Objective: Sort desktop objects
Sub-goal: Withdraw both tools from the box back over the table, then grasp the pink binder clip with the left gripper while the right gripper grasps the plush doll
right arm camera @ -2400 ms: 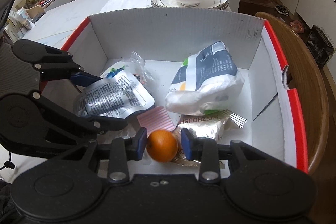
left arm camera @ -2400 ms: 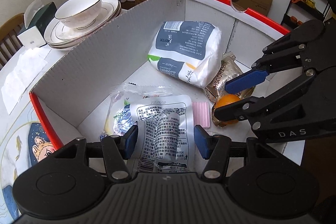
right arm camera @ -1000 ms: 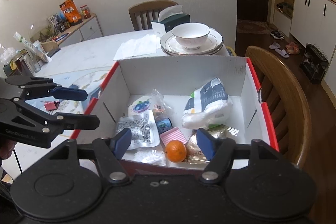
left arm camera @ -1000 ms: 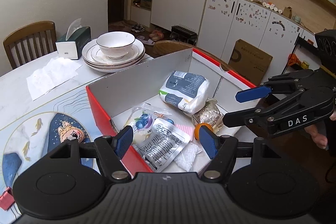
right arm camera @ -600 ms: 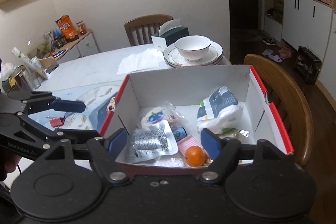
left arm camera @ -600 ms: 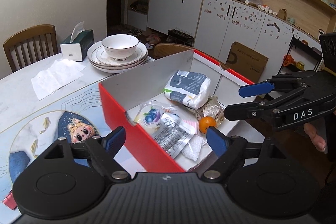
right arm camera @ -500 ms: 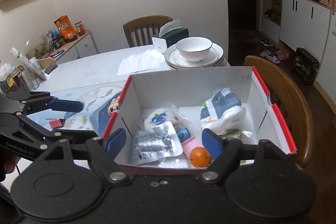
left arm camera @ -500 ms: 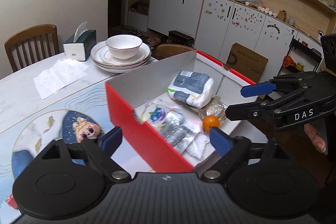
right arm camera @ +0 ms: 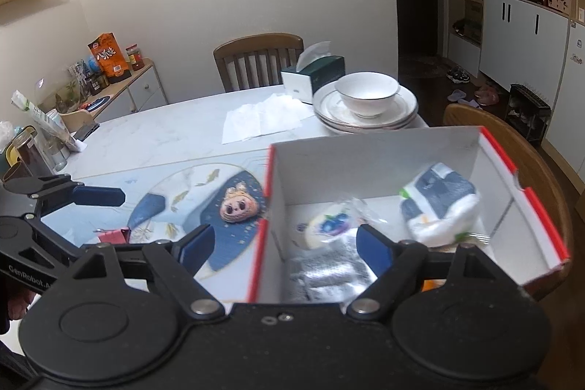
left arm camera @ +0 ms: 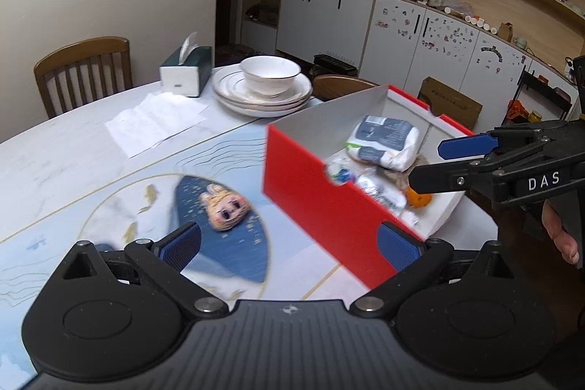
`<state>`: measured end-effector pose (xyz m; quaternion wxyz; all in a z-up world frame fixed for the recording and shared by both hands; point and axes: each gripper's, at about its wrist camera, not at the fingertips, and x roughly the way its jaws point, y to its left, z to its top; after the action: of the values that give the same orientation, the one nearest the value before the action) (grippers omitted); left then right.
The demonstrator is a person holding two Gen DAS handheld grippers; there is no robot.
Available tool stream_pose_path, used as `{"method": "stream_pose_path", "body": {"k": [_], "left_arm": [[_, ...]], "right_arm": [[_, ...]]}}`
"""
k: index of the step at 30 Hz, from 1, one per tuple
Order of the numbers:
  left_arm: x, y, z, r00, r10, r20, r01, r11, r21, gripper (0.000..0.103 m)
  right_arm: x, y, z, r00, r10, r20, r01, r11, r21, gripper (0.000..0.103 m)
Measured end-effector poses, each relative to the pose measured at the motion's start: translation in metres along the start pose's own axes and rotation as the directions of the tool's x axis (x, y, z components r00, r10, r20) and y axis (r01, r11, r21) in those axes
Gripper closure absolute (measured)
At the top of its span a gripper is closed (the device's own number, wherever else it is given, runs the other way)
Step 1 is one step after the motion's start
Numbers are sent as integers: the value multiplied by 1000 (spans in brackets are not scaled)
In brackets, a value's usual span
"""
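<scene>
A red and white cardboard box point(left arm camera: 321, 203) point(right arm camera: 369, 152) stands at the table's right edge. It holds a white and blue bag point(left arm camera: 384, 141) point(right arm camera: 438, 203), a silver foil pouch point(right arm camera: 325, 275), a clear blueberry packet point(right arm camera: 329, 225) and an orange point(left arm camera: 418, 198). My left gripper point(left arm camera: 289, 245) is open and empty, raised over the printed mat left of the box. My right gripper point(right arm camera: 283, 245) is open and empty, raised over the box's near left corner. A red binder clip point(right arm camera: 113, 236) lies on the mat.
Stacked plates with a white bowl point(left arm camera: 268, 81) point(right arm camera: 365, 95), a tissue box point(left arm camera: 186, 68) point(right arm camera: 314, 72) and white paper napkins point(left arm camera: 157, 119) sit at the table's far side. Wooden chairs point(left arm camera: 84, 68) point(right arm camera: 257, 59) stand behind the table. A cluttered sideboard point(right arm camera: 73, 90) stands at the left.
Both grippers let go of the pouch and the orange in the box, opened, rose and drew back. The views have swung left, over the printed mat.
</scene>
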<state>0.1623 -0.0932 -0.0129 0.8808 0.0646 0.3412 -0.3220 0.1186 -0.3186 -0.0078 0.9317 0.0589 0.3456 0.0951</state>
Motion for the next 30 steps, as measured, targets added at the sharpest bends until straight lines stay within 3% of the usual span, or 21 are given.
{"method": "stream_pose_path", "body": {"k": [17, 30], "left_arm": [[-32, 100, -44, 993, 112, -23, -114, 990, -82, 0], [-8, 139, -71, 986, 135, -103, -144, 986, -84, 0]], "right_arm": [[60, 83, 15, 1000, 7, -11, -8, 999, -39, 18], [116, 116, 14, 997, -69, -41, 67, 996, -56, 18]]}}
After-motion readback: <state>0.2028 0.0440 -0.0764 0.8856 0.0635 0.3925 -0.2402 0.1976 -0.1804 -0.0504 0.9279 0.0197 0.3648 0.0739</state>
